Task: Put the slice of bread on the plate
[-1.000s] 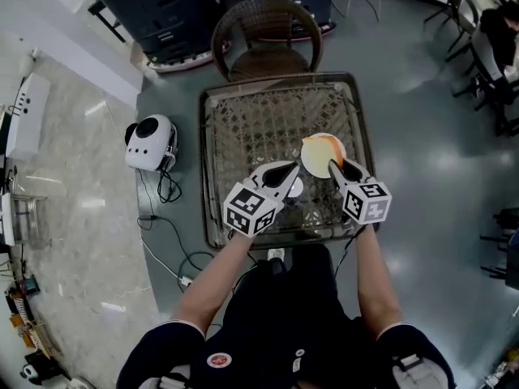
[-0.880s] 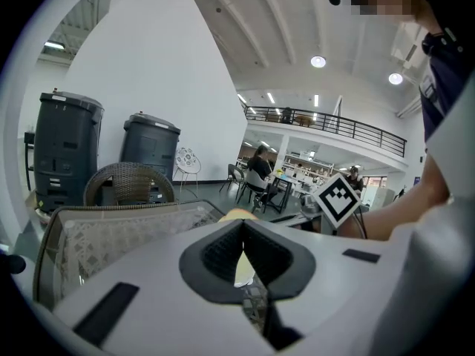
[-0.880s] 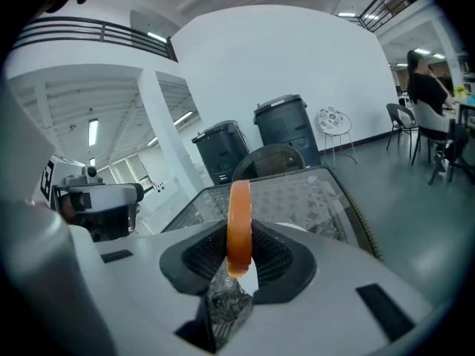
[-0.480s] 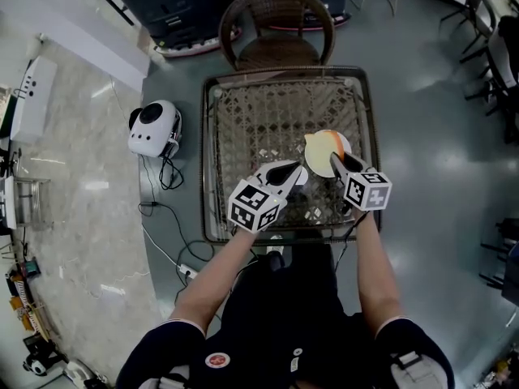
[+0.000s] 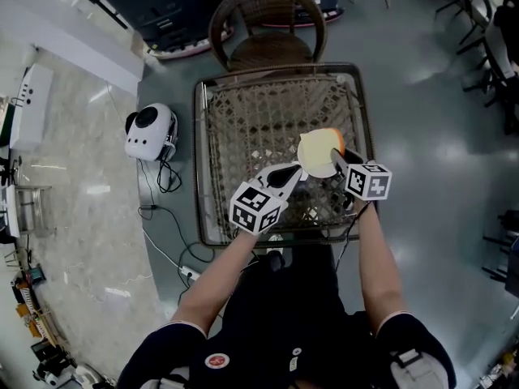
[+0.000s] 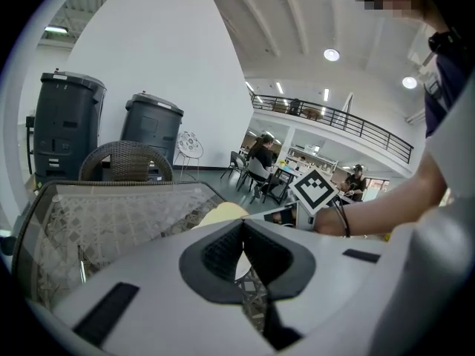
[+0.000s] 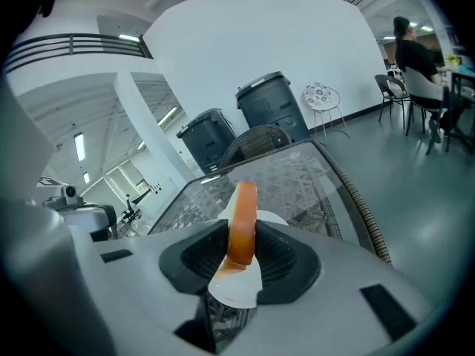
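Note:
The slice of bread (image 5: pixel 319 152), round, pale and with an orange crust, stands on edge between the pads of my right gripper (image 5: pixel 334 156), which is shut on it. In the right gripper view the crust (image 7: pixel 243 221) points up, and a small white plate (image 7: pixel 276 218) lies on the table just below it. My left gripper (image 5: pixel 298 171) hangs close at the bread's left with its pads together and nothing held. The left gripper view shows the pale bread (image 6: pixel 223 213) just beyond the shut jaws (image 6: pixel 242 228).
The glass-topped wicker table (image 5: pixel 243 112) has a raised rim. A wicker chair (image 5: pixel 263 23) stands behind it, with dark bins (image 5: pixel 162 6) further back. On the floor at the left are a white round device (image 5: pixel 150 136) and cables (image 5: pixel 166 209).
Both grippers have sunk toward the table's near right part. The bread has come down with the right gripper, still gripped on edge.

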Motion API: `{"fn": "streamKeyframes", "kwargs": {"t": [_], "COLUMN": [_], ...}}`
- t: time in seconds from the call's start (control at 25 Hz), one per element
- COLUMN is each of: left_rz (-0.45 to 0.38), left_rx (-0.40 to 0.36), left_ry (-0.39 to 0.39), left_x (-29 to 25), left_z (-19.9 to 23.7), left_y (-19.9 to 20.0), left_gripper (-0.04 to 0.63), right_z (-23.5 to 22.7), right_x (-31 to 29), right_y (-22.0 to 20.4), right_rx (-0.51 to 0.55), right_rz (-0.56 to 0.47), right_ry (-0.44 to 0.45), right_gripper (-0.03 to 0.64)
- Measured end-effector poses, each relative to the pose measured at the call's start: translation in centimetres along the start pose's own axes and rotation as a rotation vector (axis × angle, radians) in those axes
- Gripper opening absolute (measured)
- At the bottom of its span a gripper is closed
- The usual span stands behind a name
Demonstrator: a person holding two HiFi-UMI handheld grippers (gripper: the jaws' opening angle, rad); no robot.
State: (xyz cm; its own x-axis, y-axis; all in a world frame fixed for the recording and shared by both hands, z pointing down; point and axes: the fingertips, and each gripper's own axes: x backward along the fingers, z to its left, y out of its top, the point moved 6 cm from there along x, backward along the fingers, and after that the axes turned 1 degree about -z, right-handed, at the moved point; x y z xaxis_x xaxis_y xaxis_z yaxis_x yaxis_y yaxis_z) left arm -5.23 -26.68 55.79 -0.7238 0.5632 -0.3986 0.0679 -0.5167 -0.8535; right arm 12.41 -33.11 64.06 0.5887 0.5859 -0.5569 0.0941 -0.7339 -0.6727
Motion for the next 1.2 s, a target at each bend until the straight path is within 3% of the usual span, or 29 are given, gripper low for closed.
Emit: {"fn": "streamKeyframes", "kwargs": {"t": [0.48,0.88,1.2], "left_rz": [0.034,0.038,0.014], "left_rx": [0.029,0.052,0.039], "left_ry": [-0.009,0.012,0.011], "left_x": [-2.3,-2.4,-1.4], "left_z": [-0.8,-0.8,-1.0], "left_y": [-0.9,-1.3,-0.4], "left_gripper": [0.006,0.006,0.006], "right_z": [-3.1,-4.3,-3.8], "right_x": [-1.1,-1.8,-0.5], "right_y": [-1.2,-1.6,-0.5], "right_rx": [0.062,0.104,0.100], "right_rz": [0.066,0.096,0.039], "right_ry": [-0.163,-0.187,-0.224], "right_gripper": [0.133,0.141,0.141]}}
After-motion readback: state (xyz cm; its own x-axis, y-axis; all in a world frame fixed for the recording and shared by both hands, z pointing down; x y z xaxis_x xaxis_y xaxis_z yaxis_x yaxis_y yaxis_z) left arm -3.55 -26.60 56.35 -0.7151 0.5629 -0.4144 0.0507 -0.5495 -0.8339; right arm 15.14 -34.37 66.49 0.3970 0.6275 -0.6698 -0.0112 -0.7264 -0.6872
